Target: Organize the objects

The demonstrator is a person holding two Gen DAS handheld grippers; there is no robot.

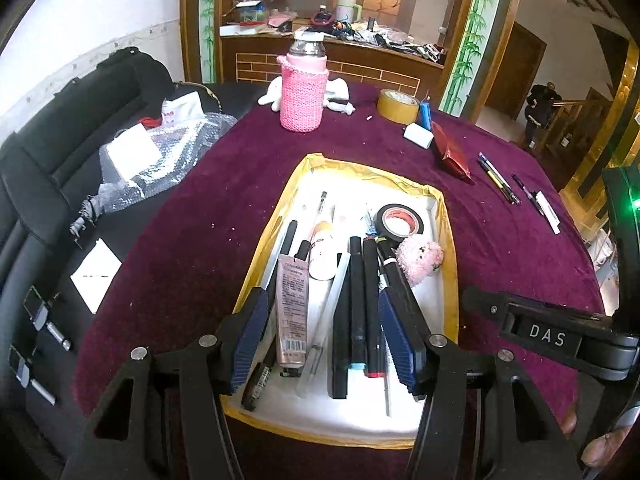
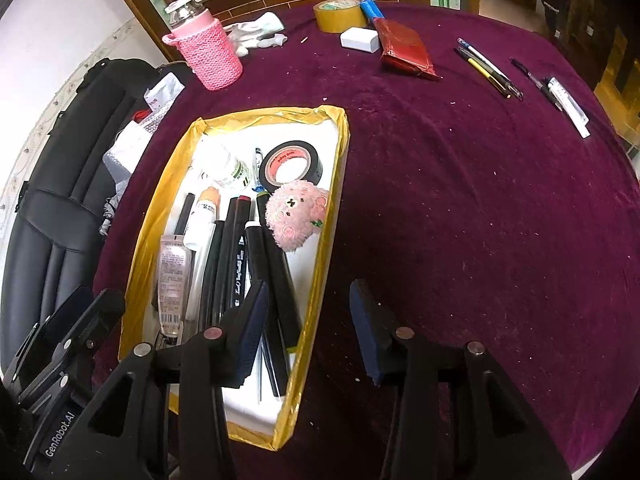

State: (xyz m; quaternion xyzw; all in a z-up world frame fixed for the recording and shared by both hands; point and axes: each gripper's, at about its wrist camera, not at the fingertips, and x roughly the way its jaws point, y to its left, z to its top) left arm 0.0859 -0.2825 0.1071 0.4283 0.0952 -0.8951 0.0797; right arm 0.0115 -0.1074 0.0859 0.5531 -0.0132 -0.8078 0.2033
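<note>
The left gripper (image 1: 324,336) hangs above the near end of the yellow-edged tray (image 1: 450,248), jaws apart and holding nothing; markers (image 1: 358,300) and a tube (image 1: 292,304) lie in the tray below them. The right gripper (image 2: 310,332) also has its jaws apart and empty, straddling the tray's right rim (image 2: 320,280). Farther in the tray sit a pink plush bear (image 2: 298,216) and black tape (image 2: 290,162). Beyond, on the maroon table (image 2: 480,200), lie loose pens (image 2: 490,68), a red packet (image 2: 404,48) and a pink-sleeved bottle (image 2: 206,48).
</note>
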